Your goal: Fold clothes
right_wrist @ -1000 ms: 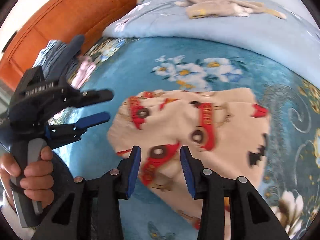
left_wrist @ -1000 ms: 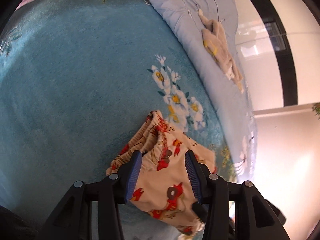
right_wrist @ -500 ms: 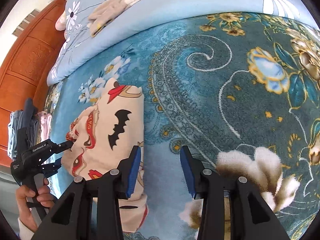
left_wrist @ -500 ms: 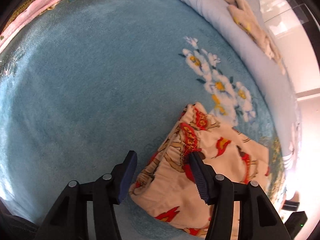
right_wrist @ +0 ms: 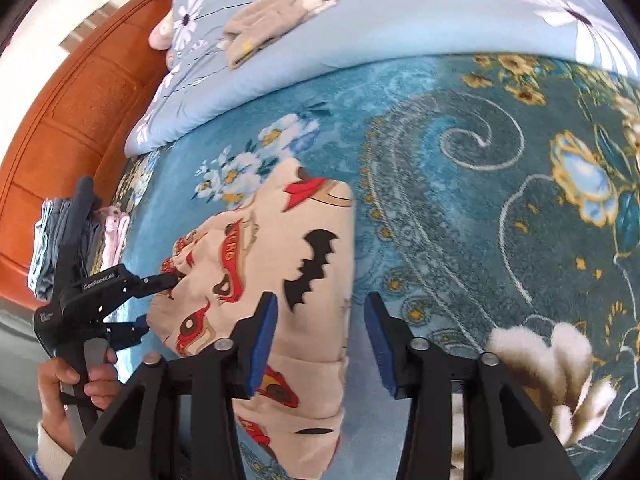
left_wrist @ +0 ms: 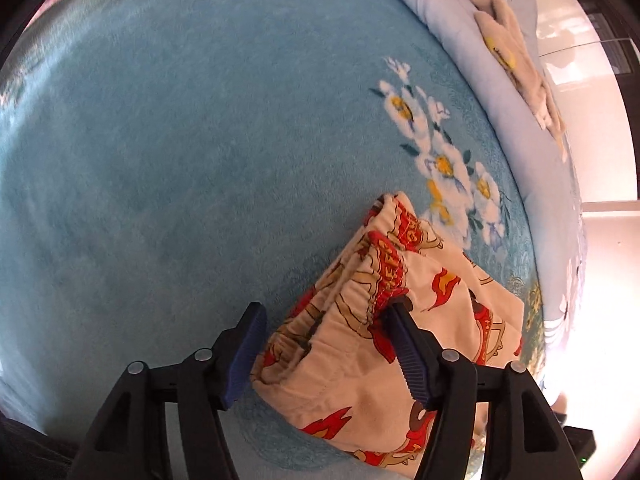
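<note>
A cream garment with red car and black bat prints [left_wrist: 400, 320] lies folded on the blue floral blanket [left_wrist: 180, 140]. My left gripper [left_wrist: 326, 346] is open, its jaws either side of the garment's elastic waistband end. In the right wrist view the garment [right_wrist: 280, 248] lies left of centre. My right gripper [right_wrist: 320, 336] is open over the garment's right edge, holding nothing. The left gripper [right_wrist: 150, 300] also shows there at the garment's left end, held by a hand.
A light blue quilt [right_wrist: 360, 32] lies beyond, with a beige garment [right_wrist: 288, 12] on it. Folded grey-blue and pink clothes [right_wrist: 68, 244] are stacked by the orange wooden headboard [right_wrist: 72, 120]. The blanket [right_wrist: 500, 200] stretches right.
The right gripper has let go and swung right, to the garment's right edge. The left gripper has backed to the waistband end with jaws open wider.
</note>
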Action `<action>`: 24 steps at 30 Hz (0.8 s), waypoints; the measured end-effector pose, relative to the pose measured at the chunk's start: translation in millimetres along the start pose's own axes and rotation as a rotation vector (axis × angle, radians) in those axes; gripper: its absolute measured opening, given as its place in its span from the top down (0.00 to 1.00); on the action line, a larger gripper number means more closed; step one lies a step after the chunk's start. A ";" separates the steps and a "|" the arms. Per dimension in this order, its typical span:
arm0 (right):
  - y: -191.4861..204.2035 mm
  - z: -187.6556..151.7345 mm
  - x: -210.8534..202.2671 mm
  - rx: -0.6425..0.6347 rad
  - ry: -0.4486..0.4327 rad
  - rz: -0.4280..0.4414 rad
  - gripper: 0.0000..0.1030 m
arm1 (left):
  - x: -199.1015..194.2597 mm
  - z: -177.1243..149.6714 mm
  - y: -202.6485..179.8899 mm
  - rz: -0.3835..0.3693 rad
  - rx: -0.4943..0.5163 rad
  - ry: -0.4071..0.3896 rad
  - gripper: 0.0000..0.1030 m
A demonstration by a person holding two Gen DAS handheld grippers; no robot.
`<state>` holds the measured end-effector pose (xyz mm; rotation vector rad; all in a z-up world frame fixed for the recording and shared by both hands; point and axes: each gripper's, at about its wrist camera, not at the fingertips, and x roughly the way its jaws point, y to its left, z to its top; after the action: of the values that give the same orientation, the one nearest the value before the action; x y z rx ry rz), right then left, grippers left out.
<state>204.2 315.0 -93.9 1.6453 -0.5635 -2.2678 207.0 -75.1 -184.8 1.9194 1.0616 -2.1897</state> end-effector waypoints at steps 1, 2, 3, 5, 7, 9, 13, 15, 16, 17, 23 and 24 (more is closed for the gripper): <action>-8.4 -1.5 1.9 0.039 0.005 0.033 0.44 | 2.7 0.1 -0.2 -0.014 -0.004 0.010 0.31; -16.2 -3.1 4.0 0.077 0.011 0.067 0.44 | 3.7 0.6 -1.7 -0.022 0.003 0.010 0.27; -19.9 -4.5 7.5 0.102 0.024 0.102 0.44 | 5.1 1.4 -3.2 -0.028 0.011 0.013 0.26; -26.8 -7.2 14.3 0.150 0.049 0.169 0.44 | 9.5 5.3 -6.4 -0.031 0.026 0.032 0.26; -26.8 -8.6 21.7 0.165 0.065 0.198 0.44 | 12.1 13.5 -12.8 -0.034 0.076 0.056 0.26; -26.9 -8.6 28.7 0.184 0.070 0.226 0.44 | 16.1 22.3 -17.9 -0.016 0.140 0.081 0.26; -29.9 -8.4 40.0 0.251 0.068 0.272 0.44 | 24.1 33.8 -14.2 -0.023 0.160 0.125 0.25; -30.3 -7.6 43.0 0.277 0.064 0.290 0.44 | 22.9 35.1 -10.3 -0.053 0.129 0.122 0.25; -29.3 -6.9 43.9 0.282 0.064 0.297 0.44 | 22.6 35.4 -9.4 -0.061 0.122 0.121 0.25; -26.9 -6.6 44.8 0.277 0.069 0.292 0.45 | 22.1 35.5 -8.5 -0.067 0.116 0.121 0.25; -24.9 11.7 43.5 0.269 0.094 0.288 0.82 | 17.3 31.5 -8.3 -0.190 0.074 0.133 0.28; -24.4 22.7 39.3 0.251 0.081 0.290 0.84 | 16.4 30.7 -12.2 -0.207 0.079 0.135 0.28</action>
<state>170.4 322.3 -132.1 1.6321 -1.0294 -1.9762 171.2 -75.0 -193.8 2.1049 1.2655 -2.2645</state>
